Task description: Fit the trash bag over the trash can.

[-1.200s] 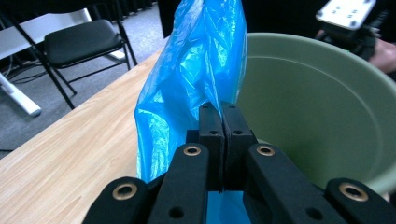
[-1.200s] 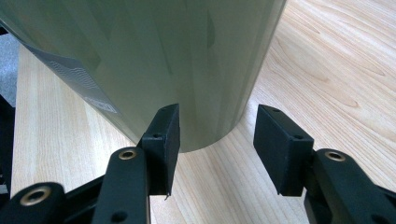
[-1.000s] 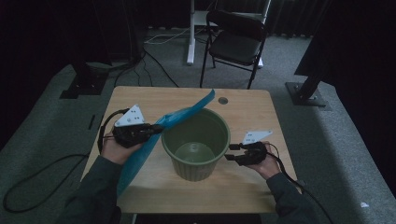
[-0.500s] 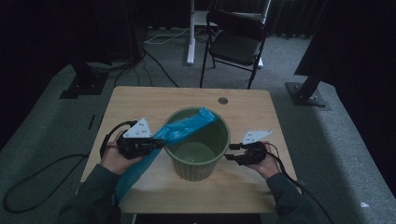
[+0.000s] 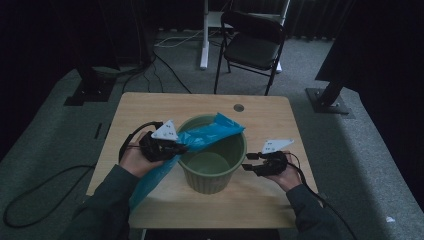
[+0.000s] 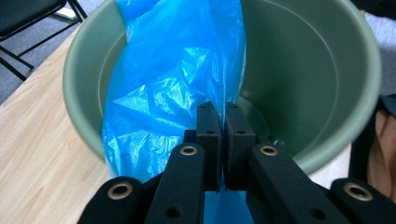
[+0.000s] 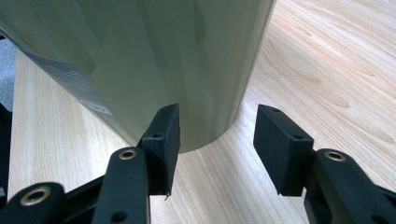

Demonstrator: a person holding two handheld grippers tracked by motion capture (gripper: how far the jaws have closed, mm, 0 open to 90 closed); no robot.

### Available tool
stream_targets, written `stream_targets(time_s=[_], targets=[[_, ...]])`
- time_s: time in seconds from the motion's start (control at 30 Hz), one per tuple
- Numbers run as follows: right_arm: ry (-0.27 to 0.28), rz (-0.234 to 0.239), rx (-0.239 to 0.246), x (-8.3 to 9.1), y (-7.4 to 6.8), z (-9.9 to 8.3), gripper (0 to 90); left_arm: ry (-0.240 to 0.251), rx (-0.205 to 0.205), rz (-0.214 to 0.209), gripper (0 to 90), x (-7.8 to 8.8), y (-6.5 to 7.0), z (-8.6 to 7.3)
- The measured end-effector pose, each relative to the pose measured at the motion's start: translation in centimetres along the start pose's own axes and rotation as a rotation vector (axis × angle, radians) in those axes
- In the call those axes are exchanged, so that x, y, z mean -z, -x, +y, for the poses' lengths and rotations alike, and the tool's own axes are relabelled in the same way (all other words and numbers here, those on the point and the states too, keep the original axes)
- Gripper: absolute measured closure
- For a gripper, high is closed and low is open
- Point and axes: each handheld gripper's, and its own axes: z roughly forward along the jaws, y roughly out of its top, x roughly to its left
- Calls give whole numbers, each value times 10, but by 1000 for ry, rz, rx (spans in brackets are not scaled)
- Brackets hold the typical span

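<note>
Two grippers, one green bin, one blue bag, all on a wooden table (image 5: 150,107).

Bin (image 5: 212,172): round, pale green, upright near the table's middle, mouth open, floor bare as far as the dim high view lets me judge.

Bag (image 5: 210,135): thin blue plastic, crumpled. Its far end lies across the bin's left rim and reaches toward the far rim; its near end hangs down the left outside of the bin toward the table's near edge.

Left gripper (image 5: 175,149): at the bin's left rim, in the person's left hand (image 5: 132,160), white plate on top. The left gripper view shows its jaws nearly together with a fold of bag (image 6: 177,70) pinched between the pads, the bin's (image 6: 327,70) inside beyond them. The jaws have just been easing open slightly, yet the film is caught between them.

Right gripper (image 5: 248,166): low on the table just right of the bin, in the right hand (image 5: 285,175), pointing at the bin wall. In its own view the right gripper (image 7: 217,149) has jaws set wide apart, nothing gripped; the bin wall (image 7: 140,56) stands just past the left pad, touching or a hair off, I cannot tell which.

Chair (image 5: 252,47): black, folding, on the floor beyond the table's far edge.
</note>
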Motion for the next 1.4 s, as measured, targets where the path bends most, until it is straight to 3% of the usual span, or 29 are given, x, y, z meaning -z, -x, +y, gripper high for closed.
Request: stream_targets(time_s=[0.27, 0.5, 0.63, 0.77, 0.87, 0.9, 1.03, 1.23, 1.4], targets=[[0, 0, -1, 0, 0, 0, 500, -76, -35, 3, 858, -21, -3, 21], [-1, 0, 1, 1, 0, 0, 501, -91, -38, 7, 844, -38, -6, 38], [0, -2, -3, 2, 0, -1, 501, -88, -34, 10, 732, -42, -5, 40], [4, -6, -8, 4, 1, -2, 501, -14, -13, 48, 613, -25, -2, 37], [7, -6, -7, 4, 1, -2, 500, 24, 6, 67, 588, -14, -2, 33], [6, -6, -8, 5, 1, -2, 501, 62, 26, 84, 587, 0, -1, 27], [5, -4, -7, 4, 1, -2, 501, 107, 61, 120, 576, 22, 5, 10], [3, -1, -3, 3, 0, -2, 500, 103, 100, 145, 557, 34, 11, -13], [12, 12, 5, 2, -2, 0, 500, 104, 148, 134, 549, 38, 14, -34]])
